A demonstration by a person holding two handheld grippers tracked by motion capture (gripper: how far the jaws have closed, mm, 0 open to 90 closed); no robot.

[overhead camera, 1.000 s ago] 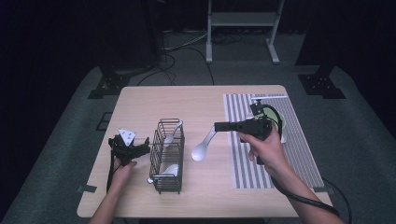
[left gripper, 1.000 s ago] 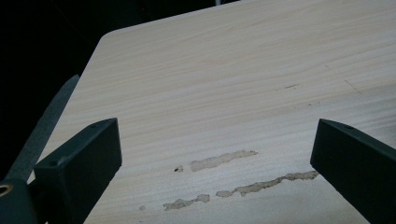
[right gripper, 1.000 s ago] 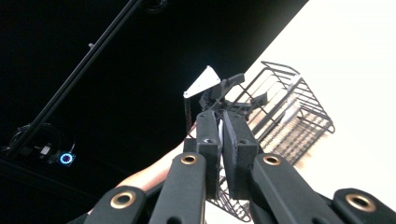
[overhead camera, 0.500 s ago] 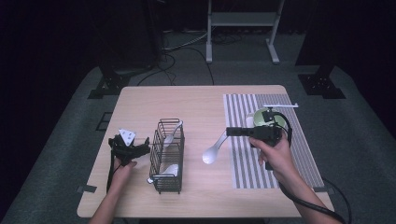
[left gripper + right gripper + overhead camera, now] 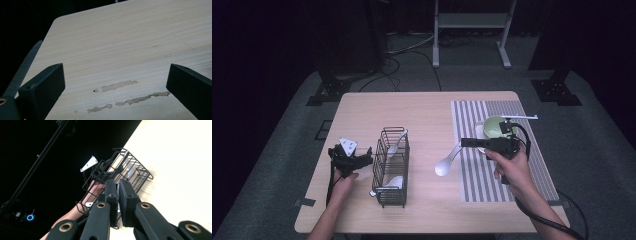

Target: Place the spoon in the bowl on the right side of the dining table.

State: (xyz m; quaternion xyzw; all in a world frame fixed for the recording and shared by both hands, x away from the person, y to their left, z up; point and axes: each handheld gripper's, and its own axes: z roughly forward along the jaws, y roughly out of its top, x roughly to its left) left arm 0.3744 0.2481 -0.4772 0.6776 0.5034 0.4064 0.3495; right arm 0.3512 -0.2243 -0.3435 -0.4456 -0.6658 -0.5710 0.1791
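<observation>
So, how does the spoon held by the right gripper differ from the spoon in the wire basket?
The held spoon hangs over the bare table, clamped by its handle in the right gripper; the basket spoon rests inside the wire basket. The held spoon slants with its bowl low, toward the basket; the basket spoon leans against the wires. Both look white and alike in shape.

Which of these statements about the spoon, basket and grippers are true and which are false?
1. The right gripper is shut on a white spoon. True.
2. The left gripper holds a fork. False: its jaws stand open over bare table.
3. The wire basket already has utensils in it. True.
4. The green bowl sits inside the basket. False: it rests on the striped mat.
</observation>
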